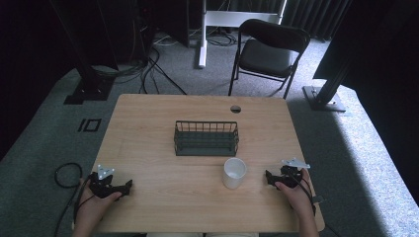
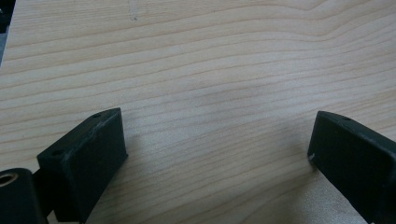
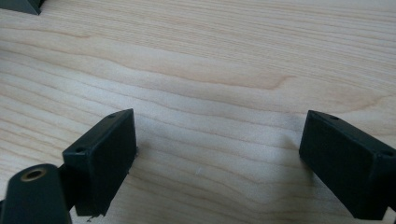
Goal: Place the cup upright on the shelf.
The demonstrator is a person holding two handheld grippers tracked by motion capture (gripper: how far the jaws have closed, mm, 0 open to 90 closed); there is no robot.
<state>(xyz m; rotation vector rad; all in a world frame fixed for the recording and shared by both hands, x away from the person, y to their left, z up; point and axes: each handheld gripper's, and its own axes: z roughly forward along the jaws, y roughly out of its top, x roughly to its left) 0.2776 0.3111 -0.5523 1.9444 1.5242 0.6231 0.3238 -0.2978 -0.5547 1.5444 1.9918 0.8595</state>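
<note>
High view, wire basket [image 1: 206,138] mid-table [image 1: 148,118], white cup [image 1: 234,172] before it, left gripper [image 1: 129,186] and right gripper [image 1: 267,177] spread wide, empty

Black folding chair [image 1: 269,52] on grey carpet [image 1: 375,148].

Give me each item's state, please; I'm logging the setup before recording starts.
White cup: upright on the table, mouth up, apart from both claws.
Wire basket: upright at the table's middle, looks empty.
Left claw: open, nothing between its jaws, low over bare wood.
Right claw: open, nothing between its jaws, right of the cup.
Folding chair: unfolded, unoccupied, beyond the table.
</note>
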